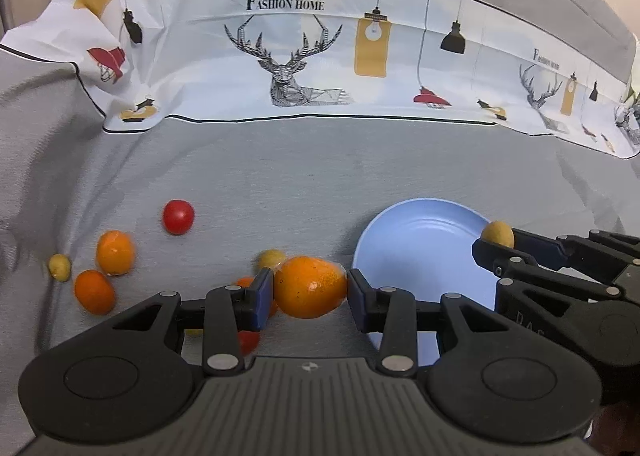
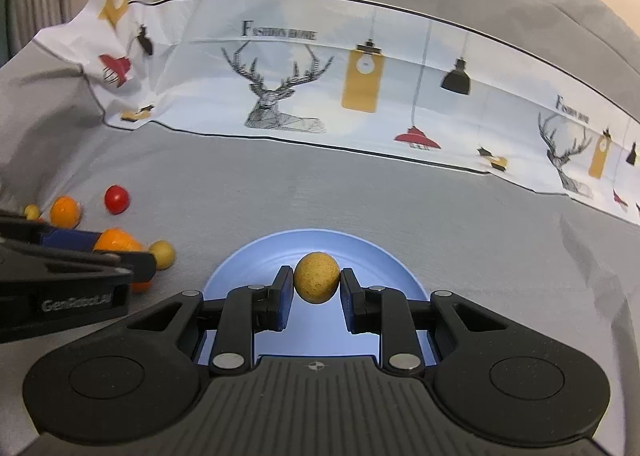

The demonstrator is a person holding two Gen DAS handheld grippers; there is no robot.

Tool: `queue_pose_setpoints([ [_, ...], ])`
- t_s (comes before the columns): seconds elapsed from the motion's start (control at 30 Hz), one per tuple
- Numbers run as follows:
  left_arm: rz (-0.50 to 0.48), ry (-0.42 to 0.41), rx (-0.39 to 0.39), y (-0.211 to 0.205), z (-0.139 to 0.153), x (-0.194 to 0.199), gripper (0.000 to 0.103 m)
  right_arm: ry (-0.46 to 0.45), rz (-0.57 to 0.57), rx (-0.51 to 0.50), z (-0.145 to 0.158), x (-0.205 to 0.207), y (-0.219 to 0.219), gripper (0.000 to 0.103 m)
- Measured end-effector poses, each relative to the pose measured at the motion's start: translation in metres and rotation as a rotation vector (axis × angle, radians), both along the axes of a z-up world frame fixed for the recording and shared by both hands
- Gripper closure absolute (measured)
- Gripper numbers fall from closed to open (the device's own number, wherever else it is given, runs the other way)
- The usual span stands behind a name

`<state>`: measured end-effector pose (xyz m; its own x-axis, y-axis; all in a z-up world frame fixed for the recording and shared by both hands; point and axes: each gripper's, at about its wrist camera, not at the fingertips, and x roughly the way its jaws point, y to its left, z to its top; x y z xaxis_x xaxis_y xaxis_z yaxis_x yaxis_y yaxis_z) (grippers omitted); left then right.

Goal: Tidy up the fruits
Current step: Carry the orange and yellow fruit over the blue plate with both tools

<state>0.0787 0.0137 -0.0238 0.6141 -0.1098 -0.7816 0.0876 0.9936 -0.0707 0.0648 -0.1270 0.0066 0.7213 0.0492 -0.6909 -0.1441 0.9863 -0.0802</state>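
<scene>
We see a grey fabric cloth (image 1: 280, 176) covering the worktop. Behind it we see a white printed cloth band (image 1: 304, 56) with stag heads, hanging lamps and "FASHION HOME" lettering.

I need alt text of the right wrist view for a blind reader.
The right gripper holds a small round yellow-brown fruit between its fingers, over an empty light-blue round plate on grey cloth. At left, the left gripper holds an orange fruit.

The blue plate (image 2: 384, 256) lay bare, open to reach from twelve o'clock. Loose fruit crowded the cloth (image 1: 320, 176) at nine o'clock: a tomato (image 1: 178, 217), two oranges (image 1: 115, 253), a small yellow fruit (image 1: 59, 267).
</scene>
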Motion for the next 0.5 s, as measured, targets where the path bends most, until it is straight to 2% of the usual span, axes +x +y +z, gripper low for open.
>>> queue_pose_setpoints([
  [0.1,-0.02,0.005,-0.025,-0.003,-0.001,0.002,0.059,0.009,-0.03,0.025,-0.001,0.003,-0.015,0.077],
  [0.23,-0.073,0.019,-0.05,-0.014,-0.005,0.001,0.059,0.051,-0.125,0.137,-0.001,0.013,-0.049,0.077],
  [0.37,-0.138,0.036,-0.048,-0.028,-0.011,0.001,0.059,0.11,-0.204,0.212,-0.01,0.018,-0.078,0.077],
  [0.5,-0.188,0.063,-0.027,-0.042,-0.019,0.0,0.059,0.119,-0.241,0.245,-0.012,0.015,-0.096,0.077],
])
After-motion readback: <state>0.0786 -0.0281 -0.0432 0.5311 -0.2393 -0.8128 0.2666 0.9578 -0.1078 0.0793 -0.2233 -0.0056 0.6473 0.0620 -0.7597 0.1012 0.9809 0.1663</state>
